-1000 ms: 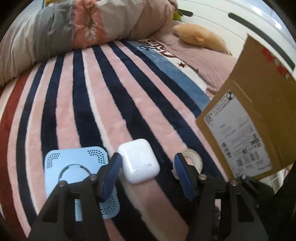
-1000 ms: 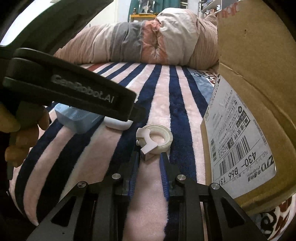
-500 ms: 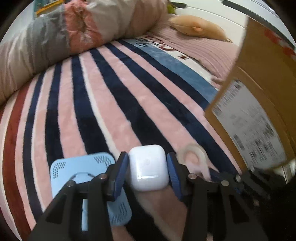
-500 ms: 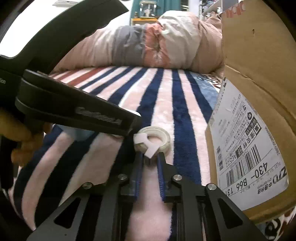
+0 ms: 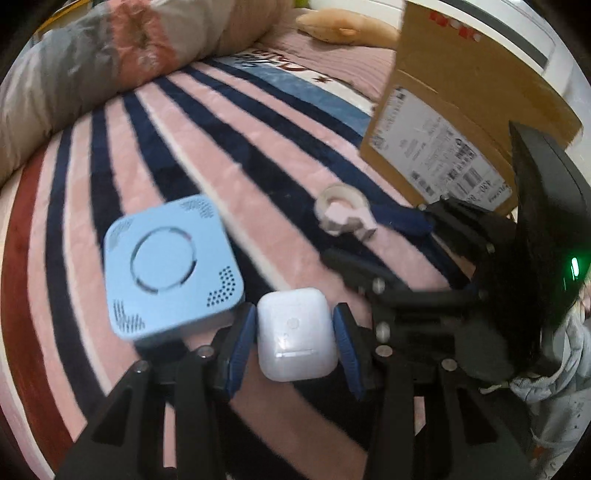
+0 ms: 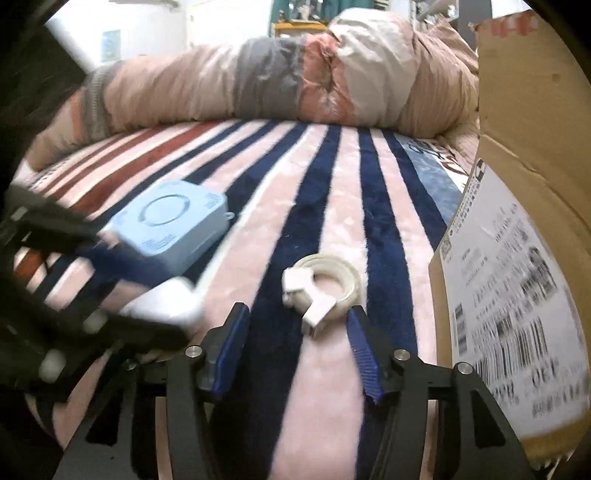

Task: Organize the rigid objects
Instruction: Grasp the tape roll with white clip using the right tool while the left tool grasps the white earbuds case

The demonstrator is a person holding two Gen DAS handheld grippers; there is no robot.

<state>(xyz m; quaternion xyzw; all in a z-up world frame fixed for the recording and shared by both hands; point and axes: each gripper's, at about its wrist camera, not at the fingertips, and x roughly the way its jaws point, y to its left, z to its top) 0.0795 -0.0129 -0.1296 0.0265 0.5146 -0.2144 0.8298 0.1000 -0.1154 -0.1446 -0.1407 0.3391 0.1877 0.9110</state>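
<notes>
My left gripper (image 5: pixel 294 332) is shut on a white earbud case (image 5: pixel 295 334), held above the striped blanket; the case shows blurred in the right wrist view (image 6: pixel 162 306). A light blue square device (image 5: pixel 170 267) lies on the blanket just left of it, also seen in the right wrist view (image 6: pixel 170 225). A white tape dispenser ring (image 6: pixel 321 288) lies on the blanket in front of my right gripper (image 6: pixel 299 343), which is open with the ring's tab between its fingertips. The ring shows in the left wrist view (image 5: pixel 343 216).
An open cardboard box (image 6: pixel 517 258) with a shipping label stands at the right, also in the left wrist view (image 5: pixel 461 122). A rolled duvet (image 6: pixel 277 81) lies along the far side. A tan plush toy (image 5: pixel 340 26) rests far back.
My left gripper closed on the earbud case and lifted it back. My right gripper, nearly shut at the ring's tab before, has opened wide.
</notes>
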